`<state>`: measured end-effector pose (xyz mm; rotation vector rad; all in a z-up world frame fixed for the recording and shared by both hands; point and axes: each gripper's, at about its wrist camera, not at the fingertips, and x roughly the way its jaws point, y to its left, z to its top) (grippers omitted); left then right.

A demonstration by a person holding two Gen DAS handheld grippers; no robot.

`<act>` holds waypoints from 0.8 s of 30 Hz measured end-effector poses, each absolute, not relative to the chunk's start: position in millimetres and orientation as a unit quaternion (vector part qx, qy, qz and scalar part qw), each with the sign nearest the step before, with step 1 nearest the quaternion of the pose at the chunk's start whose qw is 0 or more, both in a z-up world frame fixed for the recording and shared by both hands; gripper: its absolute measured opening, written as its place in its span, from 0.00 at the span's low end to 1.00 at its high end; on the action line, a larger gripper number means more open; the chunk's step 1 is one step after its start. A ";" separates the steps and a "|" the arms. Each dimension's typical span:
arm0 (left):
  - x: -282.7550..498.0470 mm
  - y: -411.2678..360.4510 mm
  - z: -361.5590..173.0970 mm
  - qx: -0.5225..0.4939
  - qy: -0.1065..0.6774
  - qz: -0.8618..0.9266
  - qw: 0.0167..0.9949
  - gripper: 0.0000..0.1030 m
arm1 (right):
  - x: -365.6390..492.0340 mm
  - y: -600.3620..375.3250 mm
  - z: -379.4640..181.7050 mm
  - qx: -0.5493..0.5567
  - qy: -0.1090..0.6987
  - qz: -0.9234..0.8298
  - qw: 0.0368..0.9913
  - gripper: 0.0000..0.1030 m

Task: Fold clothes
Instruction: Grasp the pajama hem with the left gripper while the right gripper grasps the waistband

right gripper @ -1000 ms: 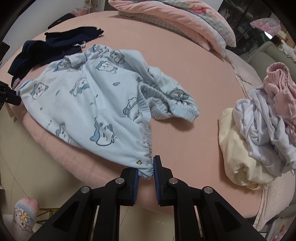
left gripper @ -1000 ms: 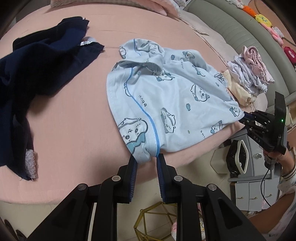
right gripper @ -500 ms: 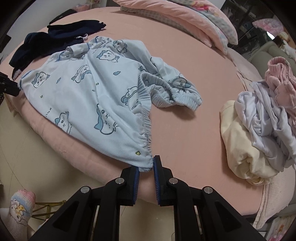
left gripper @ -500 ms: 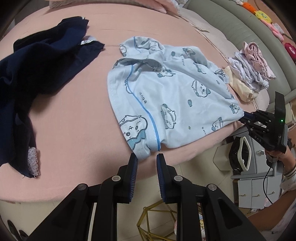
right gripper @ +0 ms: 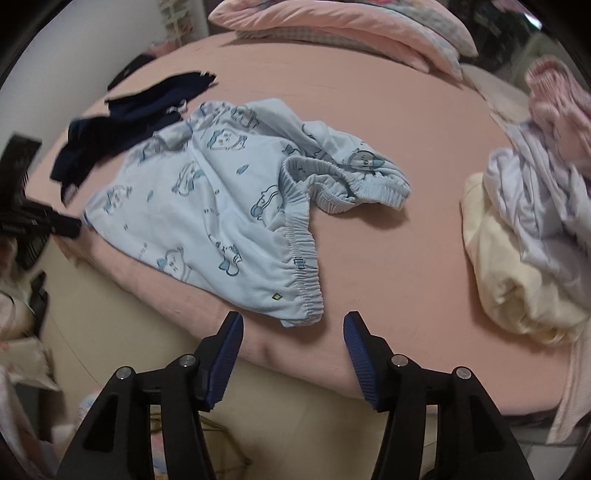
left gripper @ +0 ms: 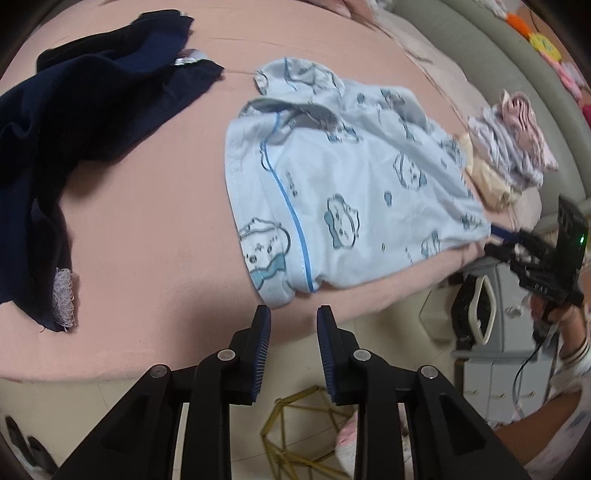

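Note:
Light blue cartoon-print pyjama shorts lie spread near the front edge of the pink bed. My left gripper sits just below the leg hem; its jaws are opening and the hem corner lies just past the tips, not pinched. In the right wrist view the shorts show their gathered waistband. My right gripper is opening wide, with the waistband corner lying loose just beyond the gap between its fingertips. Each gripper shows in the other's view: the right gripper and the left gripper.
A navy garment lies crumpled at the far left of the bed. A heap of white, pink and cream clothes sits on the right. Pillows lie at the back. Below the bed edge stand a grey cabinet and a gold wire frame.
My right jaws have sprung wide and let go of the waistband corner. My left jaws have parted a little and the hem has slipped out of them. The shorts rest flat on the bed.

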<state>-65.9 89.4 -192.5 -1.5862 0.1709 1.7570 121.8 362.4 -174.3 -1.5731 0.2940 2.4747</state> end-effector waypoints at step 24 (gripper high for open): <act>-66.7 55.7 -225.3 -0.631 -0.230 0.662 0.332 0.50 | 142.4 391.5 -195.7 -0.478 0.370 0.790 0.101 0.55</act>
